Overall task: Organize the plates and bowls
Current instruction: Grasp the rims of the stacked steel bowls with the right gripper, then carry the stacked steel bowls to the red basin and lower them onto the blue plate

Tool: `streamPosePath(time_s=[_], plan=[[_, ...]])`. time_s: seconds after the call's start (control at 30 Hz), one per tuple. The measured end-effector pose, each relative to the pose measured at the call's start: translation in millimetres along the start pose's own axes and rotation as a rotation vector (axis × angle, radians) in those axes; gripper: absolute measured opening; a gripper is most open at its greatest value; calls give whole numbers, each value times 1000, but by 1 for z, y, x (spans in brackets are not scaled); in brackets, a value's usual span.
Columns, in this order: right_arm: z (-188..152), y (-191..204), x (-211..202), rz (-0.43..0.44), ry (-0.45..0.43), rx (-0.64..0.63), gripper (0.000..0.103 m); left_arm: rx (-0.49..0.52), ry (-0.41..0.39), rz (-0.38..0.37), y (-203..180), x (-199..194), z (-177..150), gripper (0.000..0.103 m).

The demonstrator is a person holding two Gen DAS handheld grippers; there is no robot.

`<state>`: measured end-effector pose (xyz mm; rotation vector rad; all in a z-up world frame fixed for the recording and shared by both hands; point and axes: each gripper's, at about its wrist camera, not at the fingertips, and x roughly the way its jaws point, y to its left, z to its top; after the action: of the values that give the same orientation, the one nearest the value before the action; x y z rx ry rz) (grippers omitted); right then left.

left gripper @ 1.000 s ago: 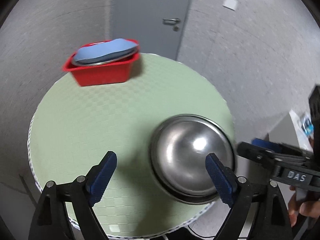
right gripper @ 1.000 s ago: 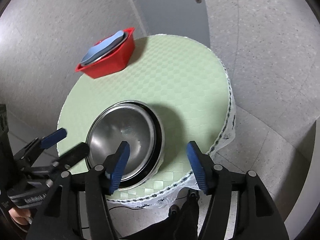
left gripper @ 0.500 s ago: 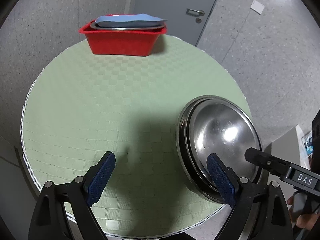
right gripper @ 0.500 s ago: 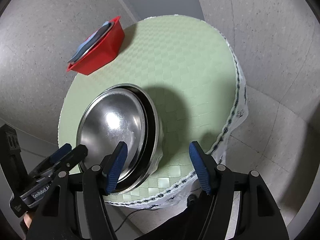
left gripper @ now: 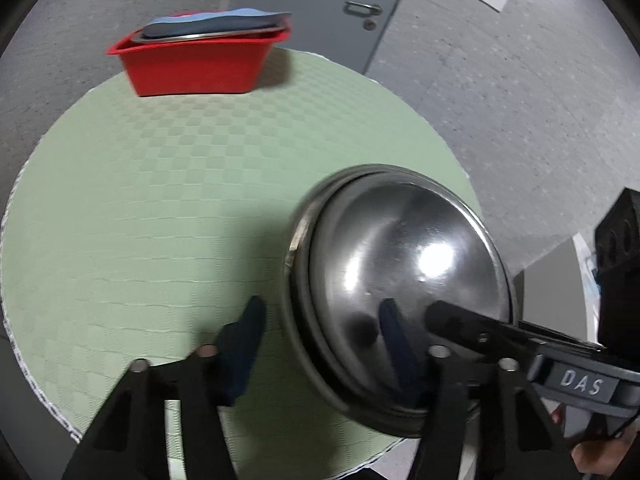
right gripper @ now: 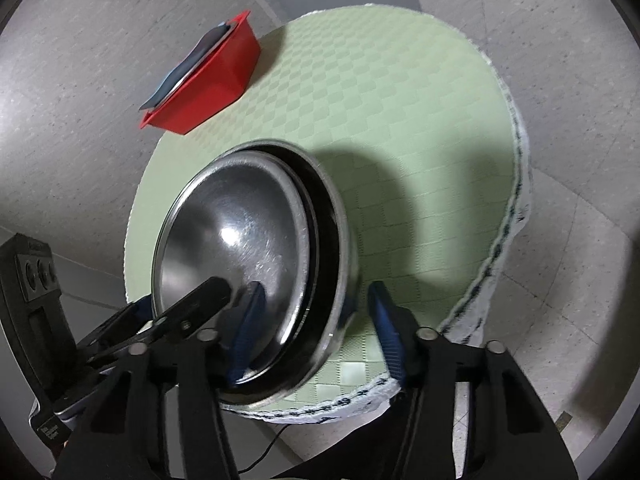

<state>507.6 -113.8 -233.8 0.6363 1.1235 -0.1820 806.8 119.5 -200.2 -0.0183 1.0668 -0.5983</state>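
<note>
A stack of nested steel bowls (left gripper: 404, 280) sits near the front edge of the round green table (left gripper: 160, 200); it also shows in the right wrist view (right gripper: 240, 240). My left gripper (left gripper: 324, 344) straddles the stack's left rim, one finger outside and one inside the top bowl. My right gripper (right gripper: 316, 328) straddles the opposite rim the same way. Both have narrowed around the rim, but the pads do not clearly press the metal. A red bin (left gripper: 196, 60) at the far edge holds a steel plate and a blue plate (left gripper: 216, 24).
The red bin (right gripper: 208, 80) stands at the table's far left in the right wrist view. A white fringe (right gripper: 504, 240) hangs over the table edge. A grey door (left gripper: 320, 12) and speckled floor lie beyond.
Both grippers moved in onto the bowl stack and narrowed from wide open, each now with one finger inside the top bowl and one outside the rim. The stack looks tilted up.
</note>
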Motion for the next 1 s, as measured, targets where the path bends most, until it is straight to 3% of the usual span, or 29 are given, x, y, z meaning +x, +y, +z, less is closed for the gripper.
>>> streamPosePath(time_s=[0.27, 0.57, 1.0], plan=[[0, 2, 1, -1, -2, 14, 45, 17, -10, 23, -6, 3, 5, 44], [16, 16, -21, 19, -62, -8, 39, 36, -104, 30, -15, -25, 19, 44], [107, 68, -43, 88, -169, -133, 39, -13, -245, 46, -1, -68, 78, 44]])
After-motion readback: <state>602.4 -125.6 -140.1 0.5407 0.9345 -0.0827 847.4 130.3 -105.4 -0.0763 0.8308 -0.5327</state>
